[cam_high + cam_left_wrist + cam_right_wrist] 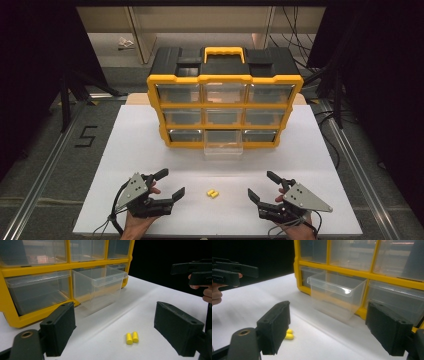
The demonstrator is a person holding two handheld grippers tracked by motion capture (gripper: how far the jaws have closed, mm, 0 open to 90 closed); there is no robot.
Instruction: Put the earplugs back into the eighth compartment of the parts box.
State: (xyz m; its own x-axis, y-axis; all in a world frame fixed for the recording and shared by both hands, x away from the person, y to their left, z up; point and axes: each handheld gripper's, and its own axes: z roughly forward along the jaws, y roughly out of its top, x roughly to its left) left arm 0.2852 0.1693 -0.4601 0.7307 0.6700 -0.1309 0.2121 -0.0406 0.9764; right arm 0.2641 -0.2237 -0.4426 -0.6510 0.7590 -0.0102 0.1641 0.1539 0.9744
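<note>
Your left claw [166,186] and right claw [263,186] both gape wide, empty, on the desk [140,150]. Two yellow earplugs [212,193] lie between them, near the pulled-out clear drawer [223,145] of the yellow organizer [225,107].

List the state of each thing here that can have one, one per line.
Bottom-middle drawer: pulled out, looks empty.
Other drawers: pushed in.
Organizer cabinet: upright, handle folded flat.
Yellow earplugs: lying side by side, touching, on the table.
Left gripper: jaws open, empty.
Right gripper: jaws open, empty.
</note>
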